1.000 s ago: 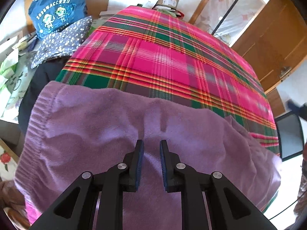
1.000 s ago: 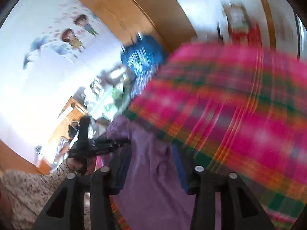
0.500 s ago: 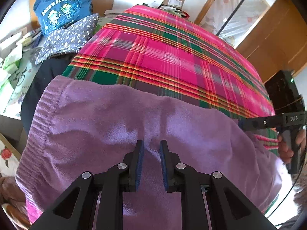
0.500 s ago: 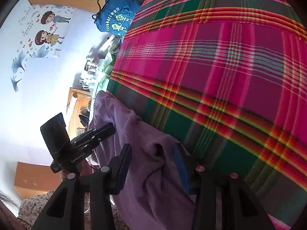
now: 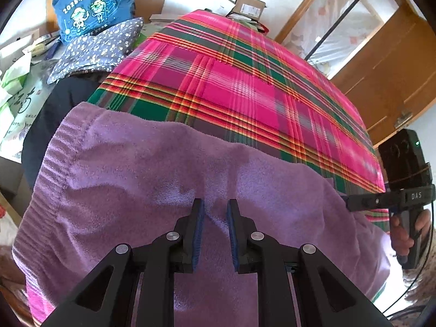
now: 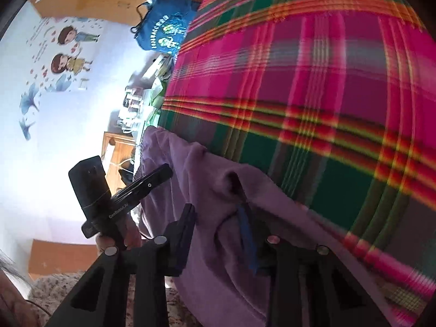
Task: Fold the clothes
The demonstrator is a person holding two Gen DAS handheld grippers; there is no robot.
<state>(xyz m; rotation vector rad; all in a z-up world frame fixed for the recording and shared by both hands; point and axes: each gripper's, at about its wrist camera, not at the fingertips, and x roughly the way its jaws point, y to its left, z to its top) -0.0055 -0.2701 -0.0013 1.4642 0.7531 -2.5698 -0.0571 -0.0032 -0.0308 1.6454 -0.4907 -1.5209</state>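
Purple knitwear (image 5: 152, 179) lies spread over the near end of the plaid blanket (image 5: 245, 87), with its ribbed hem (image 5: 51, 163) along the left side and a raised ridge of cloth running down the middle.

Your left gripper (image 5: 214, 212) stands over that ridge. Its jaws are narrow, with the blue pads (image 5: 198, 234) on either side of the raised fabric. You cannot tell from this view whether the pads press the cloth or only flank it.

Your right gripper (image 6: 218, 218) is at the opposite edge of the garment (image 6: 218, 245), where the cloth is bunched into folds. Its jaws are closing, and a fold of the purple fabric rises between them. The right-hand blue pad (image 6: 246, 234) lies against that fold; the left-hand pad stands a little apart from it.

Each gripper shows in the other's view: the right one at the far right edge of the garment (image 5: 381, 201), the left one beside the purple cloth (image 6: 141, 188), gripped by your hand (image 6: 120, 234).

Beyond the blanket on the left are a blue printed bag (image 5: 92, 8) and a floral cushion (image 5: 98, 49). A cardboard box (image 5: 249, 6) sits past the far end, and wooden doors (image 5: 387, 62) stand on the right.
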